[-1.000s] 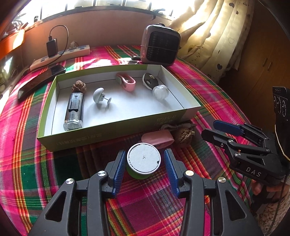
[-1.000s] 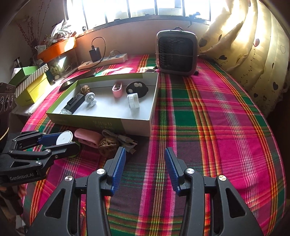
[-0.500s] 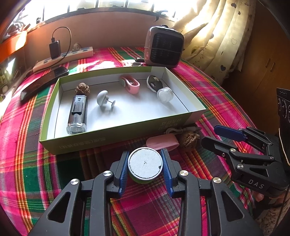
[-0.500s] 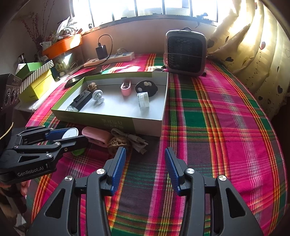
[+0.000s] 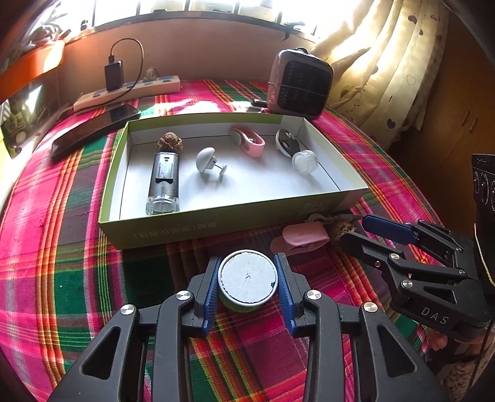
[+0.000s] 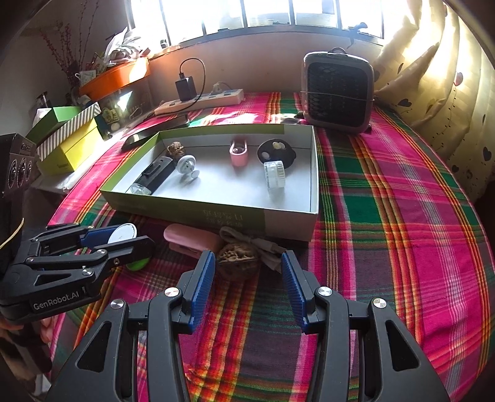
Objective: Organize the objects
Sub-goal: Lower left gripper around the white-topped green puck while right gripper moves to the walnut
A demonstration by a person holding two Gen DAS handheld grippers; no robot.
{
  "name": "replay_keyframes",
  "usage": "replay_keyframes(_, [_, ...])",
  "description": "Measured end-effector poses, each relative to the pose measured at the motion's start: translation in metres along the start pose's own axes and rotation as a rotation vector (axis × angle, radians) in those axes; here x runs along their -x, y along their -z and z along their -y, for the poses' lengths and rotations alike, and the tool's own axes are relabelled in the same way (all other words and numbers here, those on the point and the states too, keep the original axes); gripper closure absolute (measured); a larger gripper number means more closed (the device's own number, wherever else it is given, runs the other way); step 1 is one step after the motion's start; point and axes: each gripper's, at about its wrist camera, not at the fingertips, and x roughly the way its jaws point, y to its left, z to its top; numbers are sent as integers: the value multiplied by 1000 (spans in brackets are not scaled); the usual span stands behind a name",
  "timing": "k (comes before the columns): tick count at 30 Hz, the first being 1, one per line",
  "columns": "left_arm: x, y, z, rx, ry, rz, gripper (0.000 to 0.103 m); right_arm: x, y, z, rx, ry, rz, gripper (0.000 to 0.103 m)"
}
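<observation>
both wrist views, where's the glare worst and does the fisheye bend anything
Left wrist view: window blown out white, sun patch on the plaid cloth, box front edge bowed. Right wrist view: window and curtain overexposed, cloth stripes curve outward, corners vignetted black; walnut between the right tongs stays sharp.

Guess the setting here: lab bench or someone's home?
Likely a home room: plaid tablecloth on a table by a window, heart-print curtains, a small space heater and a power strip charging a phone.
</observation>
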Motion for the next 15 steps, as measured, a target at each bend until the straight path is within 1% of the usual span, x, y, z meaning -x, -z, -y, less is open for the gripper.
replay_keyframes(6, [-1, 1, -3, 4, 1, -5, 71, -5, -1, -6, 25, 15, -1, 57])
replay_keyframes(9, [-1, 1, -5, 6, 5, -7, 71, -7, -1, -9, 37, 9, -8, 61])
replay_keyframes(13, [-2, 1, -6, 13, 6, -10, 71, -8, -1, -8, 33, 5, -13, 70])
replay_keyframes(15, [-3, 2, -7, 15, 8, -11, 71, -8, 0, -7, 32, 4, -14, 70])
